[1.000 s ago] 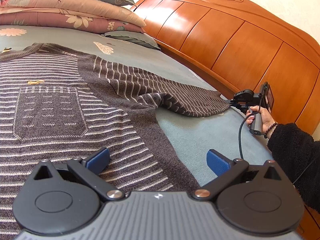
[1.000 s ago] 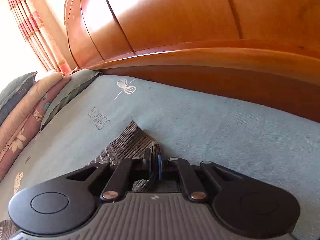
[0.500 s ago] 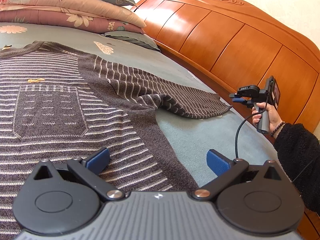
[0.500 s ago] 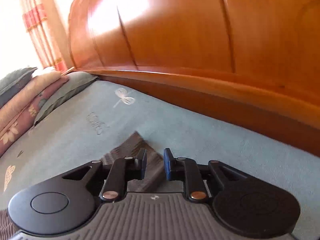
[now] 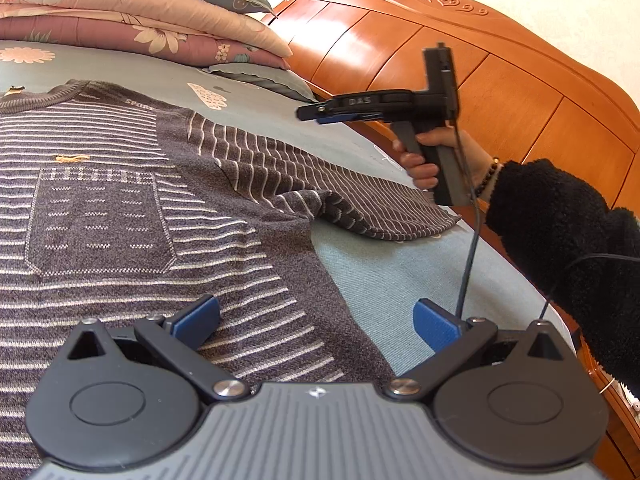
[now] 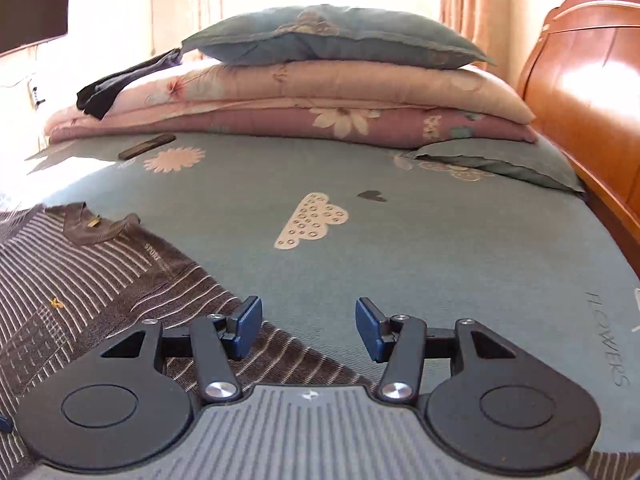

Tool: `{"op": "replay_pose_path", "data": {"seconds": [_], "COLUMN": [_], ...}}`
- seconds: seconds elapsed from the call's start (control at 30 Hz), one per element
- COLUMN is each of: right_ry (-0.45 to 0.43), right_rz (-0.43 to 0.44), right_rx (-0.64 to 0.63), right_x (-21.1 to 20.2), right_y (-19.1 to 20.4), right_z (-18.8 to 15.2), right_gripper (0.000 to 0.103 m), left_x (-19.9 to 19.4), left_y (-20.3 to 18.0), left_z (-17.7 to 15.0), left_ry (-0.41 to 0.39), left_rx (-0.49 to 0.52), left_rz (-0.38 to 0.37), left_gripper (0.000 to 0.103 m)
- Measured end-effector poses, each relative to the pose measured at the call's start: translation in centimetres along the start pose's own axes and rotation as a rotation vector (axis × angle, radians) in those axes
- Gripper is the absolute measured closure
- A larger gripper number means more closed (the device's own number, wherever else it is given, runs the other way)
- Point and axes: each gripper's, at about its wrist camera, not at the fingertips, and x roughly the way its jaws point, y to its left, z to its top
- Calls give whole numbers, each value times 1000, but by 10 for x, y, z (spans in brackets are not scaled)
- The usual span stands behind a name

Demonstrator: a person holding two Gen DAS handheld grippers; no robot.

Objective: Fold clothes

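A grey striped sweater (image 5: 120, 216) lies flat, front up, on the blue-green bedsheet (image 5: 400, 280). Its right sleeve (image 5: 320, 188) stretches out toward the wooden headboard side. My left gripper (image 5: 316, 316) hovers open over the sweater's lower hem edge, holding nothing. My right gripper (image 5: 308, 114) is lifted above the sleeve, held by a hand with a black fleece sleeve. In the right wrist view the right gripper (image 6: 308, 324) stands open and empty above the sleeve (image 6: 248, 360), looking toward the collar (image 6: 96, 224).
A stack of folded floral quilts (image 6: 300, 108) with a pillow (image 6: 328, 36) on top sits at the far end of the bed. The orange wooden board (image 5: 460, 80) runs along the right. A small dark flat object (image 6: 146, 146) lies near the quilts.
The right gripper let go of the sleeve cuff, opened, rose and swung around toward the collar end. The sleeve stayed laid out. The left gripper kept its place.
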Motion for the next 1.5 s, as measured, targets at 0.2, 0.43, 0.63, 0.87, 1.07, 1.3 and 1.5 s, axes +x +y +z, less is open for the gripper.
{"op": "replay_pose_path", "data": {"seconds": [0.2, 0.43, 0.63, 0.87, 1.07, 1.3, 1.5], "right_ry": [90, 156, 106, 77, 52, 57, 75], "right_rz": [90, 146, 91, -62, -27, 23, 22], "right_rx": [-60, -127, -199, -225, -113, -18, -40], "right_x": [46, 67, 56, 72, 53, 36, 43], "right_y": [11, 20, 36, 49, 18, -19, -18], "right_z": [3, -4, -8, -7, -6, -14, -30], "right_gripper": [46, 46, 96, 96, 64, 40, 100], "left_x": [-1, -2, -2, -2, -3, -2, -2], "left_y": [3, 4, 4, 5, 7, 9, 9], "left_z": [0, 0, 0, 0, 0, 0, 0], "left_ry": [-8, -10, -13, -14, -18, -19, -19], "left_rx": [-18, -23, -27, -29, -41, -44, -46], "left_rz": [-17, -23, -27, -29, -40, -43, -45], "left_gripper": [1, 1, 1, 1, 1, 1, 1]}}
